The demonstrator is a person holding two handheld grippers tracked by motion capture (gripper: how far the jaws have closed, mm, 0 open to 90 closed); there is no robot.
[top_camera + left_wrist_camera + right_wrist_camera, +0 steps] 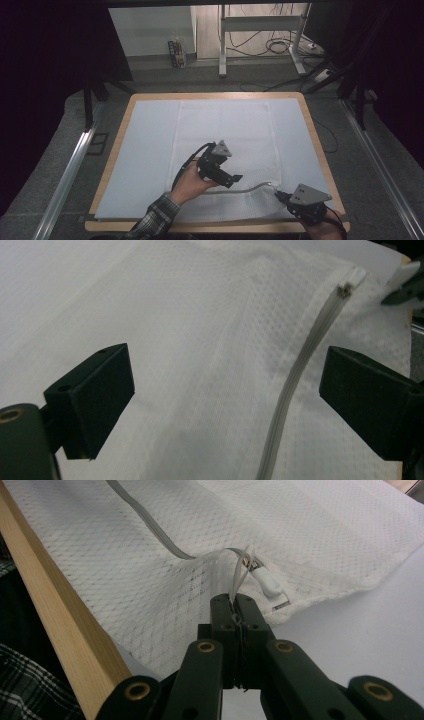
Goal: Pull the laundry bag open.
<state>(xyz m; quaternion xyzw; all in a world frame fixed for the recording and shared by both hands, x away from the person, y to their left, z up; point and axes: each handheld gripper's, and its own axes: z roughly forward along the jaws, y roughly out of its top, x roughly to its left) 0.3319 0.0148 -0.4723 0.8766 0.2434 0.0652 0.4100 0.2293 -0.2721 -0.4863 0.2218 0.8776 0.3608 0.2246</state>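
Note:
A white mesh bag (225,135) lies flat on the table, its grey zipper (250,189) running along the near edge. My right gripper (278,196) is at the bag's near right corner. In the right gripper view it (235,605) is shut on the bag's fabric at the zipper's end, just below the white zipper pull (267,582). My left gripper (235,179) hovers over the bag's near middle, pointing right. In the left gripper view it (227,385) is open with nothing between the jaws, and the zipper (300,370) runs past the right jaw toward the pull (345,288).
A pale mat covers the table, which has a wooden rim (55,615) along the near edge. A plaid sleeve (155,217) comes in at the bottom. Beyond the table are a desk frame (260,25) and floor cables (280,47).

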